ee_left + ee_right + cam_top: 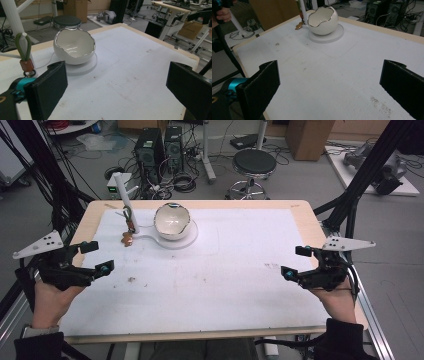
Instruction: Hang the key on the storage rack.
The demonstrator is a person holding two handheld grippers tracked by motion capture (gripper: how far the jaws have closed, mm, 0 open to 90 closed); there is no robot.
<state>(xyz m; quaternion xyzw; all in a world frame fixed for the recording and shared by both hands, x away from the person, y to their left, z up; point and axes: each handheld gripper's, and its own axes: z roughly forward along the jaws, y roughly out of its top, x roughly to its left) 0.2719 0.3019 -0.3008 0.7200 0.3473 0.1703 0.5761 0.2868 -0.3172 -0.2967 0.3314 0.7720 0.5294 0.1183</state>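
Note:
A white eggshell-shaped bowl (171, 221) with a silver jagged rim sits on a round white base (191, 239) at the back left of the white mat. Beside it a white stand post (126, 200) carries a green loop with a small brown keychain (128, 239). My left gripper (96, 258) hovers at the mat's left edge, open, nothing between its jaws. My right gripper (296, 262) hovers at the right edge, open and empty too. The bowl (74, 46) and green loop (23, 47) show in the left gripper view, and the bowl (322, 20) in the right gripper view.
The white mat (225, 270) covers a wooden table (305, 215); small dark specks mark the mat. Behind the table stand a black stool (253, 165), computer towers (150, 147) and cables. Black frame bars rise at both sides.

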